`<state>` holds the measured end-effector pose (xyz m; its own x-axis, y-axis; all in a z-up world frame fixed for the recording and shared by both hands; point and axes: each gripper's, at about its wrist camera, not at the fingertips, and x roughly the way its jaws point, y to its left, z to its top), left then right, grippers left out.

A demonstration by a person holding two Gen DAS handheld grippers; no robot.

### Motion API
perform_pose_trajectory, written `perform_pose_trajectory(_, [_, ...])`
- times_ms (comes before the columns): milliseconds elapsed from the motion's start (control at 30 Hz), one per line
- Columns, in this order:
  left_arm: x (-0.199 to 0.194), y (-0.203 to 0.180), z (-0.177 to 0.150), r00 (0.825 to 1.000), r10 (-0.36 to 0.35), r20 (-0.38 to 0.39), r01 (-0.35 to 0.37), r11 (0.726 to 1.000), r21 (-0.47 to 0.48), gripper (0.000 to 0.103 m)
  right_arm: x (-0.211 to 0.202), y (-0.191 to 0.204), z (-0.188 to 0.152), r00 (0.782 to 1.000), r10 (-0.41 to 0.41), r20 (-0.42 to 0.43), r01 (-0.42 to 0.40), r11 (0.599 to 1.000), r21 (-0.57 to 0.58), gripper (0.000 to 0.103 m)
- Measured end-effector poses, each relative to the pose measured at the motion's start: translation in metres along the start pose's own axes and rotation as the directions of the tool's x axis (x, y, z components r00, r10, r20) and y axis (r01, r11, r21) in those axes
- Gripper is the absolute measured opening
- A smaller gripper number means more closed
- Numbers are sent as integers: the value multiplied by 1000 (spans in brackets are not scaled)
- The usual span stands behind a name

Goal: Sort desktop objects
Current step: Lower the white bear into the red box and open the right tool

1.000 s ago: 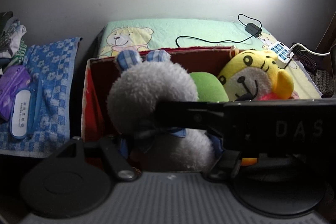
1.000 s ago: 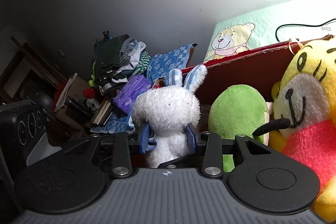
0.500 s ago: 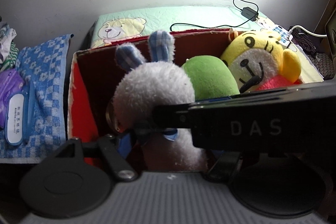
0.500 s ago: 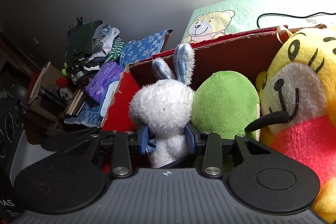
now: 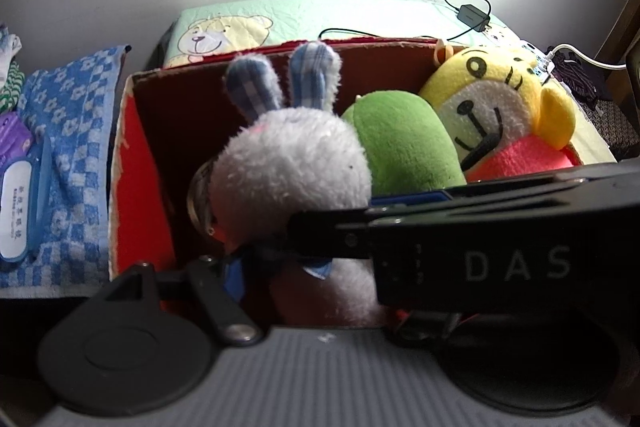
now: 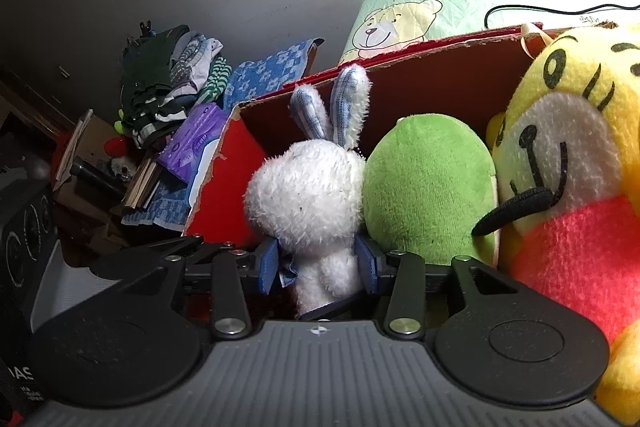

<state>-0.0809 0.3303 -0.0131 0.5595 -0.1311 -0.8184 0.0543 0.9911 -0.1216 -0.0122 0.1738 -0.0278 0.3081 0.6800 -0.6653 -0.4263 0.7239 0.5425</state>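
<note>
A white plush bunny (image 6: 308,195) with blue checked ears is upright in a red cardboard box (image 6: 224,195), touching a green plush (image 6: 428,187). My right gripper (image 6: 320,263) is shut on the bunny's body below the head. A yellow tiger plush (image 6: 568,131) fills the box's right end. In the left wrist view, the bunny (image 5: 296,163) stands in front of my left gripper (image 5: 320,291). That gripper's one visible finger (image 5: 234,277) is splayed wide, clear of the toy. The right gripper's black body (image 5: 480,251) crosses the view and hides the other finger.
A blue checked towel (image 5: 76,115) with a purple wipes pack (image 6: 192,143) lies left of the box (image 5: 136,131). Behind the box are a bear-print mat (image 5: 320,19), a charger with its cable (image 5: 474,15), and the wall. Piled clothes (image 6: 168,83) and clutter sit far left.
The right gripper has carried the bunny forward and down into the box until it touches the green plush. The left gripper has moved closer to the box.
</note>
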Motion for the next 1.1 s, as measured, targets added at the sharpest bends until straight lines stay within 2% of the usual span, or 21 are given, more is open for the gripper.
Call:
perform_pose_trajectory(167, [-6,0,0,1000,-6,-3,6,1000,1,77,-9,1,-1,1000,-4,24,4,1000,-4,46])
perform_pose_trajectory(467, [-9,-4,2,999,26,-43,-27,999,-31,78,-26,-1,-4,997,-13,80,12,1000,19,45])
perform_pose_trajectory(633, [-16,-11,3,996,89,-26,-90,996,-25,87,-31,-4,-6,995,-21,95,17,999,43,42])
perform_pose_trajectory(1100, [-27,-25,0,978,209,-28,-209,978,-13,87,-46,-1,-17,990,-44,133,38,998,44,42])
